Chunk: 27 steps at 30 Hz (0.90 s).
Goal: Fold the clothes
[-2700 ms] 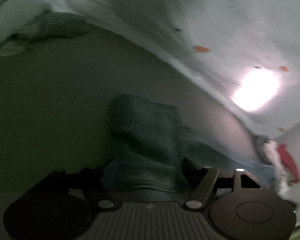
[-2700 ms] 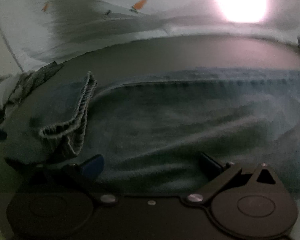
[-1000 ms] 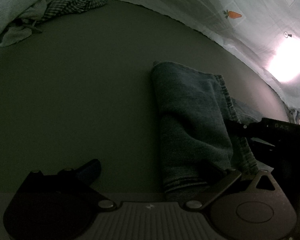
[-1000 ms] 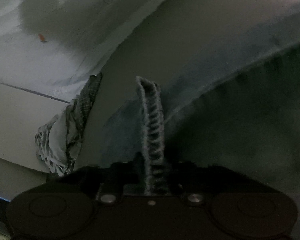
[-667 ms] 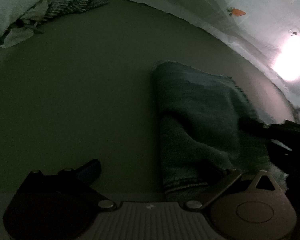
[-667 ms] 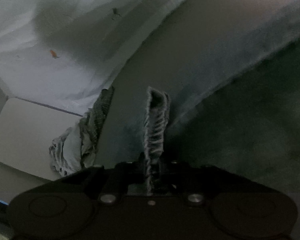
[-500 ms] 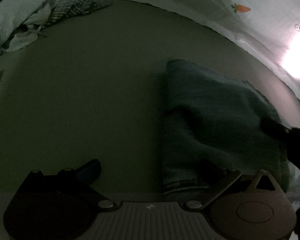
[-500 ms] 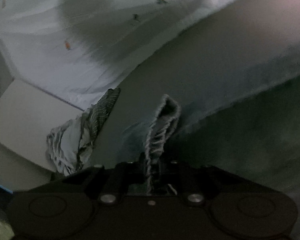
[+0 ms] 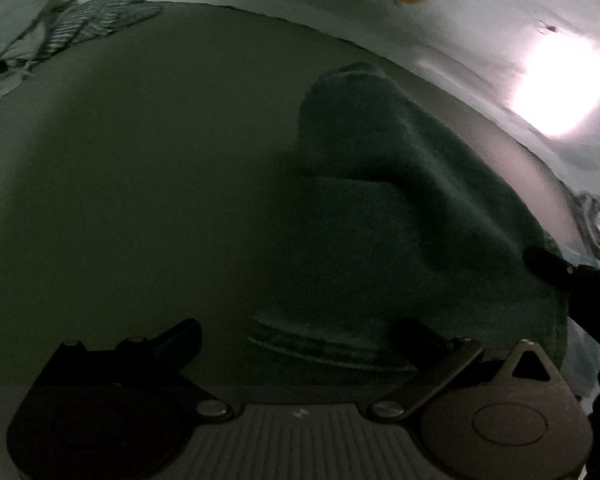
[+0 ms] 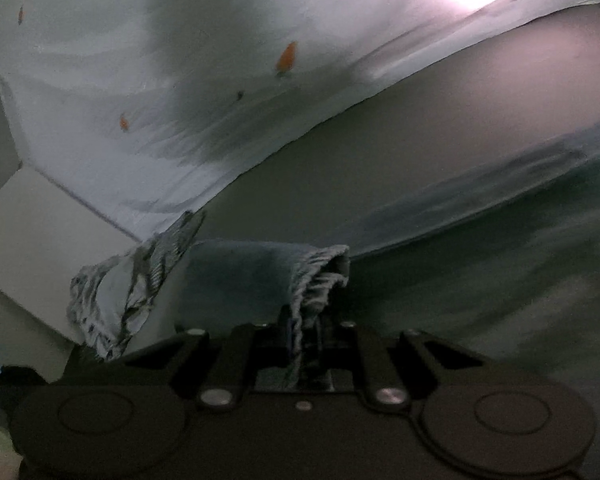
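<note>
Dim room, grey counter (image 9: 140, 184) against a carrot-print sheet (image 10: 100, 60).
Left gripper (image 9: 296, 330) spread wide over the jeans (image 9: 380, 216); right gripper (image 10: 306, 330) pinches their hem.

Both views are dimly lit and strongly underexposed, with a greenish-grey cast. A single blown-out glare patch (image 9: 560, 84) is seen on the pale backdrop sheet (image 9: 460, 20) at the upper right of the left wrist view, and again at the top edge of the right wrist view. Motion blur is marked in the right wrist view. Fisheye curvature bends all edges, and the corners are vignetted black.
</note>
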Tool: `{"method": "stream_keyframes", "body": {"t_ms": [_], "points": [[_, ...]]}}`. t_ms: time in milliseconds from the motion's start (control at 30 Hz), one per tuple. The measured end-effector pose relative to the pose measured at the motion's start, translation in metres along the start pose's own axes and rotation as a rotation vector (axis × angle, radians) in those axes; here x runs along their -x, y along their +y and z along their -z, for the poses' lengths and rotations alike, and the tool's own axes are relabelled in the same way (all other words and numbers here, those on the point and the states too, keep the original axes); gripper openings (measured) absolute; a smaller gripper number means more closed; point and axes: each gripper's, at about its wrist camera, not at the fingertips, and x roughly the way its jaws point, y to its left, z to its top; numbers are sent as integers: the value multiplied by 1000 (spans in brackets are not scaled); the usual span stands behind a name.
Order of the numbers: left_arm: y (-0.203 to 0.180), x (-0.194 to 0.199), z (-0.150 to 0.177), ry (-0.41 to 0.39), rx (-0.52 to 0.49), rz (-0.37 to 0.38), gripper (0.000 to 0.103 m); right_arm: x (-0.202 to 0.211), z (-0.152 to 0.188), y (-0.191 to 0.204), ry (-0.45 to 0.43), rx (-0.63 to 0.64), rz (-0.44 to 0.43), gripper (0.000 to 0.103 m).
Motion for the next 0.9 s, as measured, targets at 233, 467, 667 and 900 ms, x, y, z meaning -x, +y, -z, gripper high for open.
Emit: {"method": "stream_keyframes", "body": {"t_ms": [233, 467, 667, 900], "points": [[-18, 2, 10, -73, -12, -28, 101, 22, 1, -33, 10, -50, 25, 12], [-15, 1, -2, -89, -36, 6, 77, 27, 9, -43, 28, -92, 26, 12], [17, 7, -12, -130, 100, 94, 27, 10, 11, -26, 46, -105, 6, 12], [105, 30, -21, -165, 303, 4, 1, -29, 16, 22, 73, -67, -47, 14]]}}
